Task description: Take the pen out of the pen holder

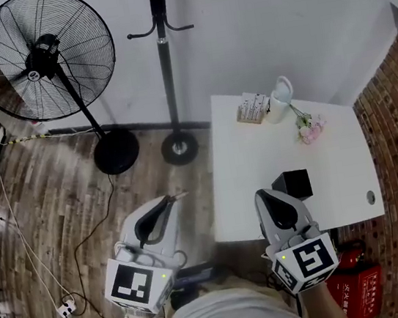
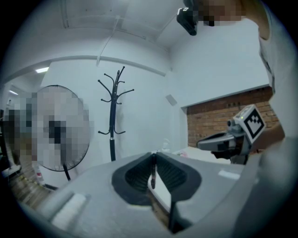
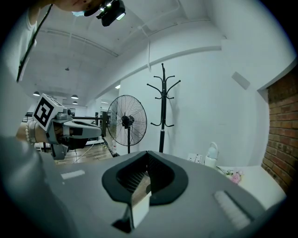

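The pen (image 2: 152, 168) is already out of the holder (image 1: 292, 184), clamped in the left tool (image 1: 170, 200) beyond the table's (image 1: 258, 154) left edge. The right tool (image 1: 265, 196) is closed and empty. The likely next move is laying the pen down gently.

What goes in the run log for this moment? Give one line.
left tool: shut on pen | right tool: shut, empty | pen holder: on table

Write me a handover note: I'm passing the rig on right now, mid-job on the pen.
Left claw: shut on a thin dark pen, held left of the white table, over the floor.
Right claw: shut, empty, beside the black pen holder on that table.
Done: pen appears out of the holder.
Left: perhaps only to set it down.
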Demonstrator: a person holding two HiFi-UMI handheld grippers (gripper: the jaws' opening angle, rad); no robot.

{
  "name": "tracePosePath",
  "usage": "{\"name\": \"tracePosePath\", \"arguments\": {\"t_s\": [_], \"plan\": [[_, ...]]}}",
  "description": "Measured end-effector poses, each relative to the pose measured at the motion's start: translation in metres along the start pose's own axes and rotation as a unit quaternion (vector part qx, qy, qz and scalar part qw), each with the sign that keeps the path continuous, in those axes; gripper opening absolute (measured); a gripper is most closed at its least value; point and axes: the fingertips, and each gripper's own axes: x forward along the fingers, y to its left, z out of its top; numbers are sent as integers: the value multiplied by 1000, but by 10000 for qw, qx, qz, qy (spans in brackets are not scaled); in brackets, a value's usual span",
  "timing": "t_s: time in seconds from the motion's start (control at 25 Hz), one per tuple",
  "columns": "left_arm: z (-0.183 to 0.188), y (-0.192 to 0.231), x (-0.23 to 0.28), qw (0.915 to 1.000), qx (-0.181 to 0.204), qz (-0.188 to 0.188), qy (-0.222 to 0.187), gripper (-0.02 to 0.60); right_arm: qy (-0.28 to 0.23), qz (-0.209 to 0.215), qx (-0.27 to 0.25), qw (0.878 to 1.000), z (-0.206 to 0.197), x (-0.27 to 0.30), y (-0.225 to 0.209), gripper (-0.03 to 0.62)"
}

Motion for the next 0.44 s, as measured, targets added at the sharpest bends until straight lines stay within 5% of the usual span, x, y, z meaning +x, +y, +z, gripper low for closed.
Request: {"name": "tracePosePath", "arguments": {"t_s": [0.44], "plan": [[3,-6,4,9999,23,-99,-17,25,13,-92,18,10000,-1,-6,-5,3]]}}
